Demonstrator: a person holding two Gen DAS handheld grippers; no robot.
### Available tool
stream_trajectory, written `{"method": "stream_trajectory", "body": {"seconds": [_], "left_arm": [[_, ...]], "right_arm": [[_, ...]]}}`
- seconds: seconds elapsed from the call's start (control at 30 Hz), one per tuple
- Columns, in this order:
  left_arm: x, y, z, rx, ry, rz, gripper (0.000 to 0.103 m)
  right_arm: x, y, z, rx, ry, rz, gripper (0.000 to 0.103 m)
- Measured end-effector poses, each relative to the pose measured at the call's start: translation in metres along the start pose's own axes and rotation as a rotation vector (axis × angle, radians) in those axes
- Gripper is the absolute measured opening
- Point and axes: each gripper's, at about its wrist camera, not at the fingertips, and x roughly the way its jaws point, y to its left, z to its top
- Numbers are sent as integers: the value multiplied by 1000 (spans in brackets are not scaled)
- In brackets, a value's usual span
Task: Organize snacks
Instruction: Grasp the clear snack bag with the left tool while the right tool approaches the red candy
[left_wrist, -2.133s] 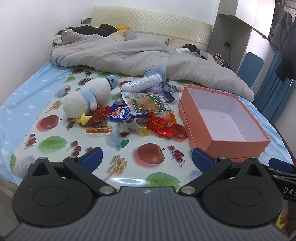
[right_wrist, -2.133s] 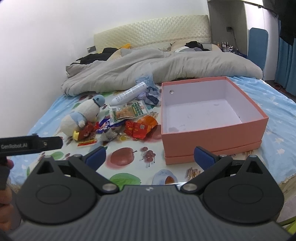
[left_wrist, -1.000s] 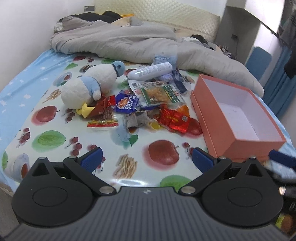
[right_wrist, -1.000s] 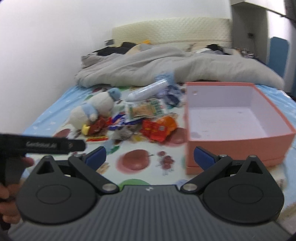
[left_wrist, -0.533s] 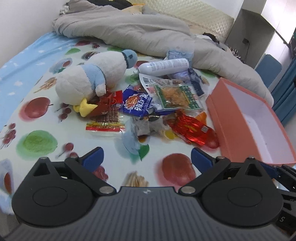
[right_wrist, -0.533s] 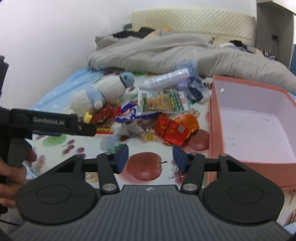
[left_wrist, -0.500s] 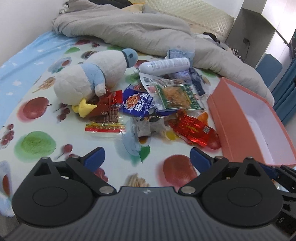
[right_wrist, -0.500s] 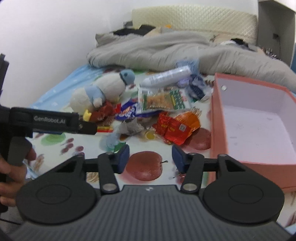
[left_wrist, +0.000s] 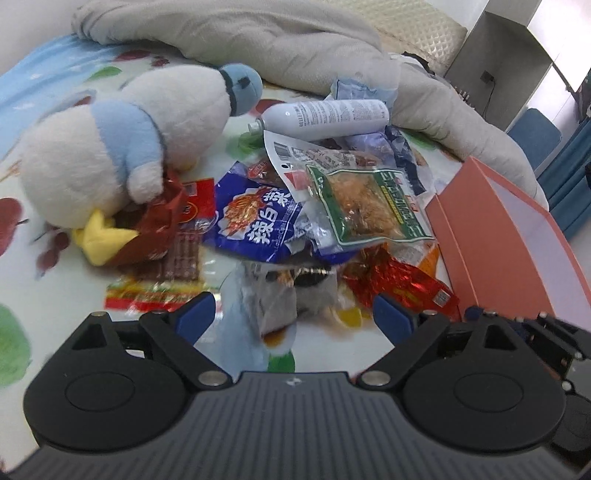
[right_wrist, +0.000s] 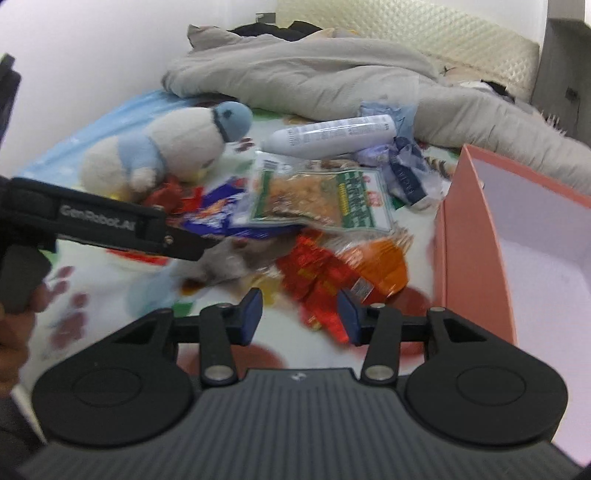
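A heap of snack packets lies on a fruit-print cloth (left_wrist: 48, 258): a blue packet (left_wrist: 255, 218), a green-edged clear packet (left_wrist: 365, 206), a red foil packet (left_wrist: 402, 284) and a grey packet (left_wrist: 284, 299). My left gripper (left_wrist: 293, 317) is open, its tips either side of the grey packet. My right gripper (right_wrist: 301, 314) is open with a narrower gap, just short of the red foil packet (right_wrist: 317, 280) and an orange packet (right_wrist: 376, 262). An open pink box (right_wrist: 476, 258) stands to the right, with nothing in the part that shows.
A white and blue plush duck (left_wrist: 122, 144) lies on the left of the heap, over a dark red packet (left_wrist: 155, 225). A white spray bottle (left_wrist: 325, 118) lies behind. A grey duvet (left_wrist: 258, 40) covers the back of the bed. The left gripper's handle (right_wrist: 103, 225) crosses the right wrist view.
Both grippers have moved forward and down to the snack heap. The right gripper's gap has narrowed from wide open. Nothing has been picked up.
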Motion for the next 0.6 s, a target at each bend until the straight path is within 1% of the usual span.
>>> {"method": "stream_trajectory", "body": {"seconds": [0.1, 0.2, 0.3, 0.43, 0.5, 0.57, 0.6], "left_arm": [[16, -1, 6, 7, 16, 4, 93], [30, -2, 10, 10, 25, 13, 93], [41, -2, 12, 9, 46, 15, 92], [51, -3, 8, 11, 66, 14, 90], [57, -3, 6, 13, 78, 39, 86], [57, 1, 4, -14, 72, 26, 83], [57, 1, 4, -15, 67, 23, 80]], "right_arm": [[14, 0, 7, -53, -7, -51, 49], [28, -3, 9, -70, 9, -74, 57], [41, -6, 8, -87, 47, -78, 59], [49, -11, 1, -61, 106, -56, 59], [51, -13, -3, -36, 142, -20, 59], [48, -14, -8, -2, 148, -10, 57], [45, -13, -10, -3, 145, -4, 54]]}}
